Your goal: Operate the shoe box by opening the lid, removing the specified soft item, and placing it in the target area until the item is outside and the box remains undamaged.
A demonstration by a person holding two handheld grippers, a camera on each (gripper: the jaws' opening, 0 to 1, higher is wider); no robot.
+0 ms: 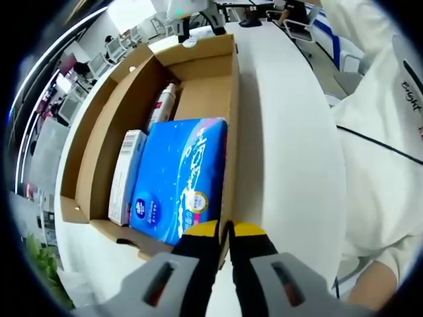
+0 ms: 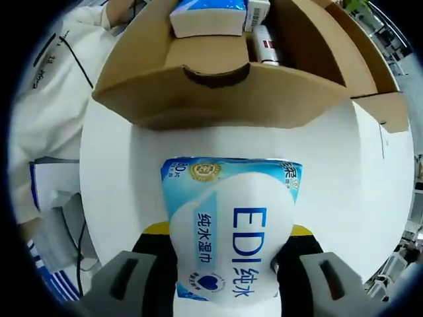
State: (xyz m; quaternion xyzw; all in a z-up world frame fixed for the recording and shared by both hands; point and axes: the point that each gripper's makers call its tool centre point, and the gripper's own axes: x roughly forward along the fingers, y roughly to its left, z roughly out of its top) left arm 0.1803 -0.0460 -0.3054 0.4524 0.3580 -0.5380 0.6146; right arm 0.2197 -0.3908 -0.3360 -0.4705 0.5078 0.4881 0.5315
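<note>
The open cardboard shoe box (image 1: 99,132) lies on a white table (image 1: 291,152). Inside it are a blue soft pack (image 1: 182,178), a slim white carton (image 1: 125,175) and a tube (image 1: 164,105). My left gripper (image 1: 227,231) is shut on the near end of the box's right wall, yellow tips on either side of the cardboard. In the right gripper view, my right gripper (image 2: 228,229) is shut on a light-blue and white wet-wipes pack (image 2: 231,191), held outside the box (image 2: 218,99) over the table (image 2: 125,172), in front of the folded flap.
A person in white clothing (image 1: 383,132) stands close to the table's edge beside the box, also seen as the person (image 2: 59,72) in the right gripper view. Office chairs (image 1: 119,46) stand beyond the far end. Bare tabletop lies to the right of the box.
</note>
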